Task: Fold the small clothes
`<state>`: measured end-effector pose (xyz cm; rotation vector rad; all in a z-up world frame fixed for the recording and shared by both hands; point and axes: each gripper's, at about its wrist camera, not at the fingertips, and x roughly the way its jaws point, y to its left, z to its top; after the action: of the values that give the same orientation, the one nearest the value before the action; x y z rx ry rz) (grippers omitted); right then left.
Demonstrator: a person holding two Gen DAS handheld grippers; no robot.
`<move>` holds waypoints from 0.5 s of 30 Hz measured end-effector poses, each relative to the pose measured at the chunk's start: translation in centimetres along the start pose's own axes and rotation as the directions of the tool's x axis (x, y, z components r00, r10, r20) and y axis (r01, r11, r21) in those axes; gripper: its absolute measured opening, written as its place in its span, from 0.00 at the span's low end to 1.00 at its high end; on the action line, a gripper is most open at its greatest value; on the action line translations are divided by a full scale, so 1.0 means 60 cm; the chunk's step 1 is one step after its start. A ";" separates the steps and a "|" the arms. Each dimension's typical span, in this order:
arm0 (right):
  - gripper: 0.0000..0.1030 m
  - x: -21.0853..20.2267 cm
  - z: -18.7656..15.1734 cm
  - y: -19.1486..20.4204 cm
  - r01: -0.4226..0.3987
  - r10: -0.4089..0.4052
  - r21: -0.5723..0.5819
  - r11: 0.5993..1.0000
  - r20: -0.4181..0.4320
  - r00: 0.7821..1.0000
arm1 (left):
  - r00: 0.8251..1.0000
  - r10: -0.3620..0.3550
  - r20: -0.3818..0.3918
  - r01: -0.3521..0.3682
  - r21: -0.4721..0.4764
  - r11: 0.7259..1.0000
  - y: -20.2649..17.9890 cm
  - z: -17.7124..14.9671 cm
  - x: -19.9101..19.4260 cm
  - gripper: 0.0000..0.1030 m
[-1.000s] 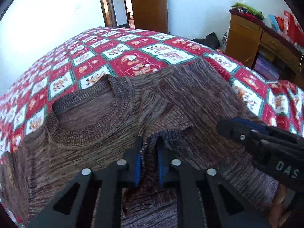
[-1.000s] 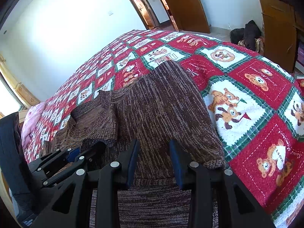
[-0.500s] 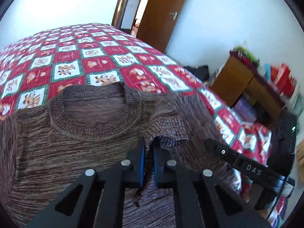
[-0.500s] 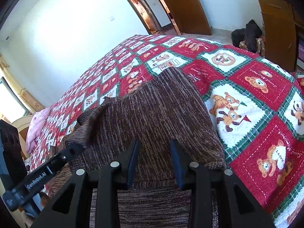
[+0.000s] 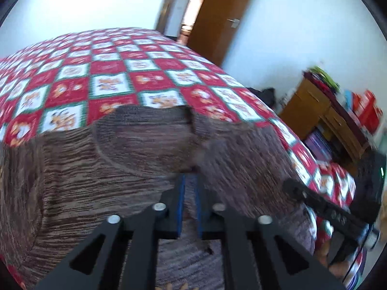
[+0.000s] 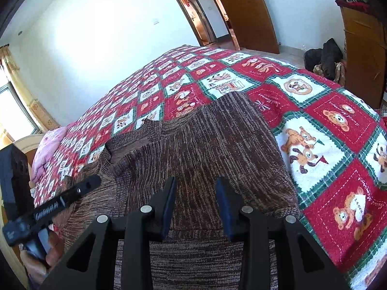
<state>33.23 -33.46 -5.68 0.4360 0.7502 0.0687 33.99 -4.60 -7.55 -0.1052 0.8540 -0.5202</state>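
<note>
A brown marled knit sweater lies flat on the bed, its round collar toward the far side. My left gripper hovers low over the chest just below the collar. Its jaws are opening, and a soft fold of sleeve sits between the blue pads near the tips, no longer pinched. In the right wrist view the left gripper pokes in from the left. My right gripper stands open over the sweater near its right edge, with flat knit showing between the fingers. It also appears in the left wrist view as the right gripper.
The bed wears a red, white and green teddy-bear quilt. A wooden dresser with piled things stands to the right, and dark bags lie on the floor. A pink pillow lies far left. A hand holds the left tool.
The left gripper swung left, away from the right gripper and toward the collar, with the sleeve fold in it. Its pads have since parted. The sleeve lies flatter. The right gripper stayed put.
</note>
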 end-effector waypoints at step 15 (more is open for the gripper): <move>0.35 0.005 0.002 -0.005 -0.013 0.013 0.020 1.000 -0.016 1.000 | 1.000 -0.001 -0.023 -0.003 -0.175 0.984 0.005 0.004 0.083 0.19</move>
<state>33.53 -33.71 -5.92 0.4600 0.7648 0.0774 37.01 -6.77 -10.93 -0.2605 0.9218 -0.4453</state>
